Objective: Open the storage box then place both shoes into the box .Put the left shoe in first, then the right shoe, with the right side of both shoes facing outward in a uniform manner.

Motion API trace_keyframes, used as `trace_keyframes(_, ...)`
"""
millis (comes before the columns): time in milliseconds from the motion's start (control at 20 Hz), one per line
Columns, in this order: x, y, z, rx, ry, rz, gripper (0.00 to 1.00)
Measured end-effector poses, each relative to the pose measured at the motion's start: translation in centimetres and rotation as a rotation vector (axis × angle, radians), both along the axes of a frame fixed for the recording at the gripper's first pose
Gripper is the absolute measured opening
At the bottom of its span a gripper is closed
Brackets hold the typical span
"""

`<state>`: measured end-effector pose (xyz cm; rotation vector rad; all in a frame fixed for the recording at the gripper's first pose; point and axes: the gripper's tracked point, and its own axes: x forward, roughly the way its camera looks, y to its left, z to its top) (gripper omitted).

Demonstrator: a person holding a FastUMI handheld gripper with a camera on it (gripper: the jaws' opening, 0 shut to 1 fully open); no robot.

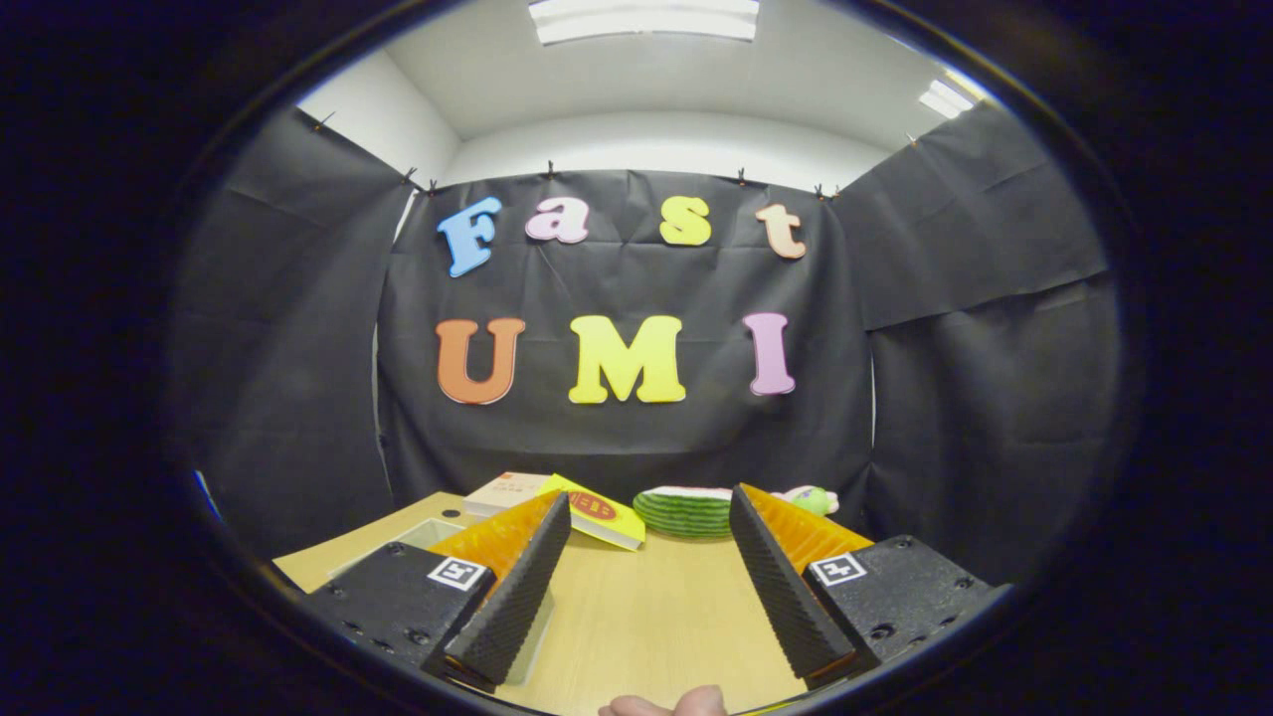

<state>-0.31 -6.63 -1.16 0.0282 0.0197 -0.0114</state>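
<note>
The gripper [651,507] sits at the lower centre of the frame, its two fingers spread wide apart with bare table [646,607] between them. Beyond the left fingertip [557,512], a flat box [502,492] lies at the far table edge, with a booklet [602,517] resting just right of it, touching or overlapping. Between the fingertips, further back, lies a watermelon-slice toy [686,509]. Behind the right finger, a small toy [814,499] lies just beside the slice. A tray-like container [423,537] lies left of the left finger. A fingertip [666,704] shows at the bottom centre.
</note>
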Motion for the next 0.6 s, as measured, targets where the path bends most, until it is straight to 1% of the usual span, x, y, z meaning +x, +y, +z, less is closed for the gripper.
trace_keyframes(200,0.1,1.4,0.3,-0.026,-0.012,0.012,1.0)
trace_keyframes(400,0.0,2.5,0.6,-0.02,-0.018,0.016,1.0)
trace_keyframes(600,-0.4,2.8,0.3,-0.025,-0.008,0.004,1.0)
